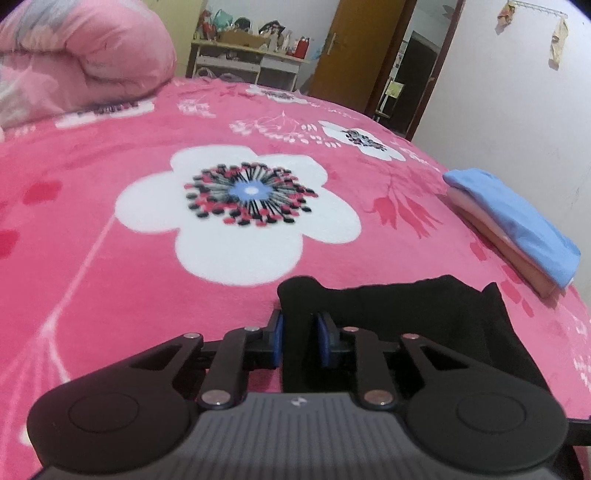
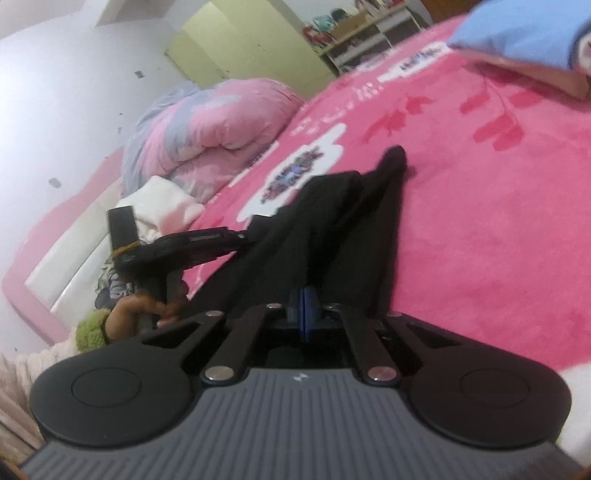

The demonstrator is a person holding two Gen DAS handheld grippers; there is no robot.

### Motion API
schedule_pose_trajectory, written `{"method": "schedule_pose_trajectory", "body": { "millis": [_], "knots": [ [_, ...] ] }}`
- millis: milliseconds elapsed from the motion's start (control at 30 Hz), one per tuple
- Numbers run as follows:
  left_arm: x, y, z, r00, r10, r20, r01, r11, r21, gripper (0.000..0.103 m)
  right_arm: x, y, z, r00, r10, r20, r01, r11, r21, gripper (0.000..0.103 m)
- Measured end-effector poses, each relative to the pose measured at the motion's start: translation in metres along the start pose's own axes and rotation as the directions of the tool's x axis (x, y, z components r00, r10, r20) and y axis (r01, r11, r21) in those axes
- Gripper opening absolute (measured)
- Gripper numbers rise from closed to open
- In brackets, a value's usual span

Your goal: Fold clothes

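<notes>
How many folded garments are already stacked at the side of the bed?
2 visible: a folded light-blue cloth garment on top and a folded peach-pink cloth garment under it, near the pink floral blanket's right edge. More layers may be hidden beneath.

Right gripper (image 2: pixel 306 314): blue pads pressed together, pinching an edge of the black garment (image 2: pixel 354 229). Garment stretches away in folds over the pink floral blanket (image 2: pixel 498 240). Left gripper (image 2: pixel 255 230) enters from the left, held by a hand (image 2: pixel 147 314), tips at the garment's left edge. Folded blue cloth (image 2: pixel 517 29) top right.
</notes>
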State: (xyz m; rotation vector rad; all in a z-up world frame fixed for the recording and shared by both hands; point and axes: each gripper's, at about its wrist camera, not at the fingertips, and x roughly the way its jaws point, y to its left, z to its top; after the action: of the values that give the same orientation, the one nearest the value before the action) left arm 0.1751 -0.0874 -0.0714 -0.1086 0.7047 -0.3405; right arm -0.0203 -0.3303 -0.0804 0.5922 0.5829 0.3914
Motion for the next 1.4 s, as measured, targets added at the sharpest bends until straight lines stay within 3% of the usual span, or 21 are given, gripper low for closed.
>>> {"method": "schedule_pose_trajectory", "body": {
  "millis": [33, 100, 200, 267, 300, 367, 400, 467, 600, 700, 767, 833, 900, 967, 1000, 1067, 1167, 1267, 1400],
  "knots": [
    [-0.008, -0.005, 0.001, 0.999, 0.030, 0.037, -0.031, 0.999, 0.031, 0.035, -0.003, 0.004, -0.001, 1.000, 0.003, 0.009, -0.003, 1.000, -0.012, 0.000],
    [-0.026, -0.015, 0.004, 0.993, 0.061, 0.103, -0.070, 0.994, 0.085, 0.036, -0.006, 0.011, -0.002, 0.999, -0.021, 0.033, 0.022, 0.999, -0.047, 0.000],
    [-0.051, -0.037, 0.011, 0.991, -0.049, 0.125, 0.030, 0.988, 0.152, 0.040, -0.009, 0.017, -0.003, 0.996, -0.066, 0.058, 0.071, 0.994, -0.080, 0.003],
    [-0.054, -0.057, 0.016, 0.980, -0.198, 0.021, 0.191, 0.965, 0.179, 0.051, -0.007, 0.016, -0.005, 0.995, -0.080, 0.058, 0.085, 0.994, -0.075, 0.006],
    [-0.050, -0.066, 0.017, 0.961, -0.271, -0.060, 0.277, 0.947, 0.163, 0.051, -0.004, 0.015, -0.006, 0.997, -0.064, 0.042, 0.067, 0.995, -0.074, 0.013],
    [-0.038, -0.084, 0.018, 0.903, -0.379, -0.204, 0.405, 0.908, 0.108, 0.051, 0.000, 0.019, -0.010, 0.999, -0.045, 0.023, 0.048, 0.993, -0.103, 0.018],
    [-0.033, -0.093, 0.018, 0.882, -0.401, -0.249, 0.435, 0.895, 0.100, 0.051, 0.002, 0.023, -0.012, 0.999, -0.044, 0.020, 0.046, 0.990, -0.135, 0.018],
    [-0.023, -0.110, 0.016, 0.862, -0.404, -0.307, 0.457, 0.881, 0.121, 0.051, 0.005, 0.035, -0.017, 0.998, -0.063, 0.027, 0.067, 0.974, -0.218, 0.015],
    [-0.007, -0.136, 0.009, 0.890, -0.297, -0.346, 0.391, 0.887, 0.246, 0.051, 0.009, 0.062, -0.028, 0.988, -0.133, 0.078, 0.154, 0.900, -0.409, 0.012],
    [0.000, -0.143, 0.001, 0.903, -0.248, -0.350, 0.359, 0.884, 0.299, 0.047, 0.013, 0.078, -0.040, 0.978, -0.175, 0.117, 0.211, 0.814, -0.542, 0.012],
    [-0.001, -0.145, -0.003, 0.923, -0.211, -0.322, 0.321, 0.884, 0.340, 0.028, 0.018, 0.088, -0.050, 0.969, -0.201, 0.143, 0.246, 0.741, -0.625, 0.012],
    [-0.002, -0.138, -0.003, 0.927, -0.222, -0.302, 0.315, 0.897, 0.308, 0.019, 0.019, 0.092, -0.056, 0.963, -0.216, 0.159, 0.267, 0.703, -0.659, 0.014],
    [-0.002, -0.121, 0.001, 0.913, -0.293, -0.284, 0.352, 0.918, 0.184, 0.014, 0.019, 0.094, -0.060, 0.958, -0.226, 0.176, 0.285, 0.679, -0.677, 0.014],
    [0.001, -0.093, 0.003, 0.879, -0.404, -0.253, 0.413, 0.911, -0.018, 0.012, 0.012, 0.091, -0.059, 0.959, -0.218, 0.183, 0.284, 0.704, -0.651, 0.015],
    [0.004, -0.078, 0.002, 0.860, -0.454, -0.235, 0.436, 0.891, -0.124, 0.012, 0.009, 0.088, -0.057, 0.961, -0.209, 0.183, 0.278, 0.728, -0.627, 0.017],
    [0.010, -0.054, -0.003, 0.827, -0.528, -0.193, 0.467, 0.836, -0.289, 0.012, -0.002, 0.079, -0.052, 0.968, -0.179, 0.175, 0.247, 0.792, -0.557, 0.021],
    [0.017, -0.023, -0.013, 0.785, -0.608, -0.120, 0.493, 0.730, -0.473, 0.012, -0.018, 0.056, -0.039, 0.981, -0.106, 0.165, 0.164, 0.905, -0.394, 0.028],
    [0.015, -0.016, -0.017, 0.770, -0.634, -0.072, 0.529, 0.697, -0.484, 0.012, -0.024, 0.030, -0.026, 0.987, -0.038, 0.156, 0.072, 0.973, -0.218, 0.033],
    [0.015, -0.020, -0.015, 0.742, -0.668, -0.049, 0.574, 0.673, -0.466, 0.012, -0.019, 0.000, -0.015, 0.992, 0.031, 0.123, -0.027, 0.999, -0.040, 0.041]
  ]
}}
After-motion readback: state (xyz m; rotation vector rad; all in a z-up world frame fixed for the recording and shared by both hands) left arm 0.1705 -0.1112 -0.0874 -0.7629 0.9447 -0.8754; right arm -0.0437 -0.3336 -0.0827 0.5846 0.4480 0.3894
